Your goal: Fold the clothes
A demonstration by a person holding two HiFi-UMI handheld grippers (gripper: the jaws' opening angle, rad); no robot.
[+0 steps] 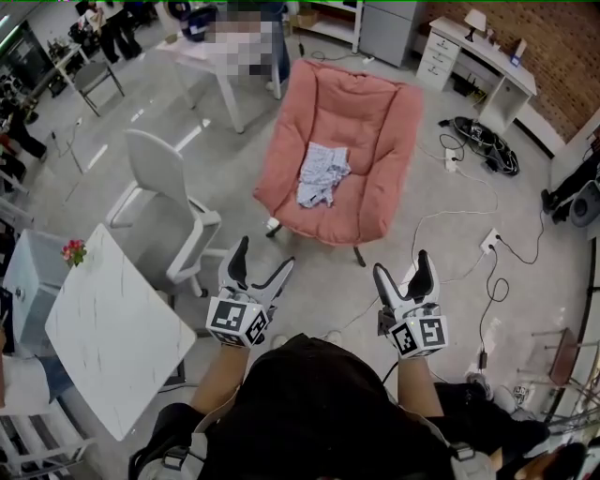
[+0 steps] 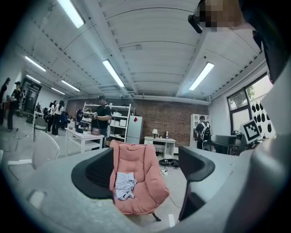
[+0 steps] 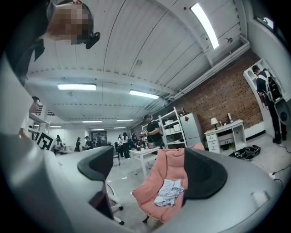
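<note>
Head view: the left tool point(image 1: 265, 255) and the right tool point(image 1: 401, 264) are held side by side in front of the person, both pointing toward a pink armchair point(image 1: 370, 122). Each tool's jaws stand wide apart with nothing gripped; both gripper views show only the armchair, well beyond the jaws, framed in the gap.

The clothes point(image 1: 323, 175), a crumpled pale checked garment, lie unfolded on the armchair's seat, well apart from both tools.

Markings: the only patterns that can be made out are the black-and-white squares on each tool's cube. A red patch on the refrigerator point(image 2: 135, 127) is too small to read.

Surroundings: a white swivel chair point(image 1: 164, 178) stands left of the armchair. A white marbled tabletop point(image 1: 112, 328) sits at the person's left, with a small bunch of flowers point(image 1: 73, 251) at its far corner. A white desk point(image 1: 478, 56) with drawers and a lamp point(image 1: 475, 19) stands against the brick wall point(image 1: 562, 47). Cables point(image 1: 483, 141) lie coiled on the floor point(image 1: 328, 272) to the armchair's right. Several people stand in the background. Only floor lies between the tools and the armchair.
</note>
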